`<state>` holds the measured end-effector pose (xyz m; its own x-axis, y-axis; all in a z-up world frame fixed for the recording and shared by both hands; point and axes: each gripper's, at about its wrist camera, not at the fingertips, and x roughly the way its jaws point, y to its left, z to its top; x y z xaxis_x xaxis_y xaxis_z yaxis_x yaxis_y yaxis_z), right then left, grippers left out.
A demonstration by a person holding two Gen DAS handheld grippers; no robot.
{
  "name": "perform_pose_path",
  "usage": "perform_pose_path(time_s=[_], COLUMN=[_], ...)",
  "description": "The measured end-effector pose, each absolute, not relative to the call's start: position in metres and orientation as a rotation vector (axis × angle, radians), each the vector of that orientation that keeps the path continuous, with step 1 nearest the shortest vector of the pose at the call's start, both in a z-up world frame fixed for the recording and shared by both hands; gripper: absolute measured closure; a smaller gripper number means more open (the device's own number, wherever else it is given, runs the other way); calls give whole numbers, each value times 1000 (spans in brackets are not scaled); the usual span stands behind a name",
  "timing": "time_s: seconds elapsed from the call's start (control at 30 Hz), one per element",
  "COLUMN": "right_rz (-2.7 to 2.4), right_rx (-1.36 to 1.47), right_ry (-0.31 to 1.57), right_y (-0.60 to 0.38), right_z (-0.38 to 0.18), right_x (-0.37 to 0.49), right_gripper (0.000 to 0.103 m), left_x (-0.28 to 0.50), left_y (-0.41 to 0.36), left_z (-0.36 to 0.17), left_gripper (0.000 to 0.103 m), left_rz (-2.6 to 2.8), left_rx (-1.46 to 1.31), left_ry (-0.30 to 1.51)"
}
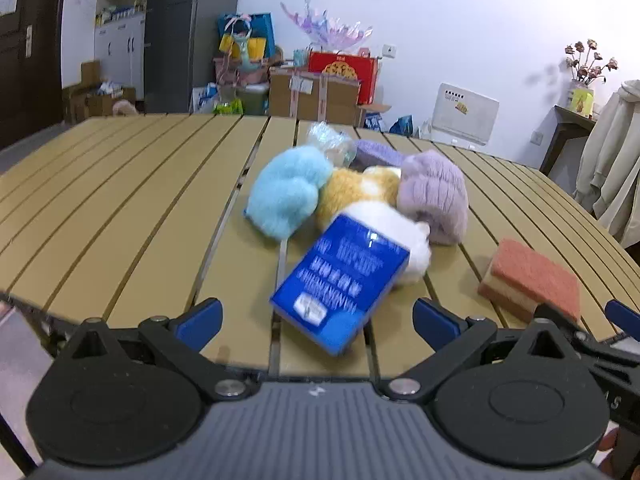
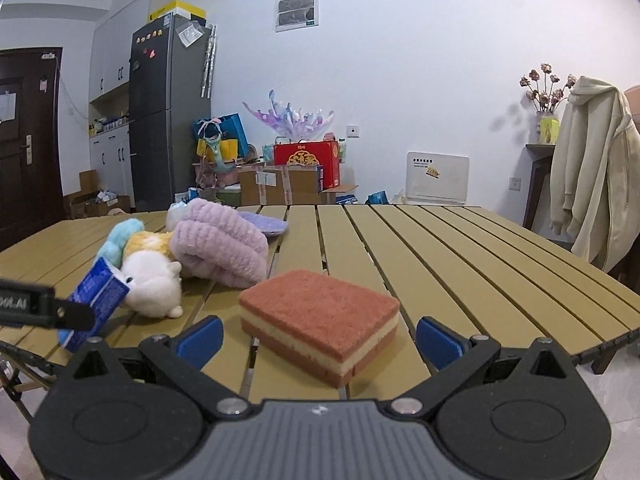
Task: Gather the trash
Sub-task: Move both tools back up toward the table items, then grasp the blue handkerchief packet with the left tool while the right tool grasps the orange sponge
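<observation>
A: What is laid out, largest item first?

B: A slatted table [image 2: 460, 248] is shown. A pile of plush items [image 1: 360, 192] is heaped at its centre, with a clear plastic wrapper [image 1: 330, 142] tucked at the far side of the pile. A layered sponge [image 2: 320, 320] is set at the near edge, to the right of the pile. A blue packet [image 1: 340, 284] is propped against the near side of the pile.

A: How are the tools set?

B: The left gripper [image 1: 318, 322] is held with fingers spread around the packet; contact cannot be confirmed. The right gripper [image 2: 319, 340] is held spread, with the sponge between its fingers, untouched.

A: Progress?

B: Nothing is seen collected. The packet and wrapper are judged to be the trash; both remain on the table. No bin is visible.
</observation>
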<state>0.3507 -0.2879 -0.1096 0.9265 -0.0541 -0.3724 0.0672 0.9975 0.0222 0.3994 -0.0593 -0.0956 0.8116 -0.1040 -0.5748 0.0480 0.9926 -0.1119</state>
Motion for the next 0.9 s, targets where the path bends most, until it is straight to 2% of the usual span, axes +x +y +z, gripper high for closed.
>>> perform_pose_path(time_s=[0.43,0.5,0.57,0.77,0.9], right_rz=[-96,-95,-94,-88,-87], right_rx=[17,16,19,10,0], right_ry=[356,358,361,362,368], right_y=[-288,-287,-286,-284,-286], right_z=[-118,-119,-120,-122,-122], right_x=[363,364,365,366,371], right_gripper=[0,0,0,0,0], left_x=[432,435,437,431,427], left_y=[-58,-55,-54,-48,-47], left_z=[-109,-114,-118,-117,-112], left_gripper=[1,10,26,41,45], left_rz=[-153,-189,-198,-189,-170], left_rx=[-160,-196,-202,-202,-184], left_ry=[603,610,622,594,568])
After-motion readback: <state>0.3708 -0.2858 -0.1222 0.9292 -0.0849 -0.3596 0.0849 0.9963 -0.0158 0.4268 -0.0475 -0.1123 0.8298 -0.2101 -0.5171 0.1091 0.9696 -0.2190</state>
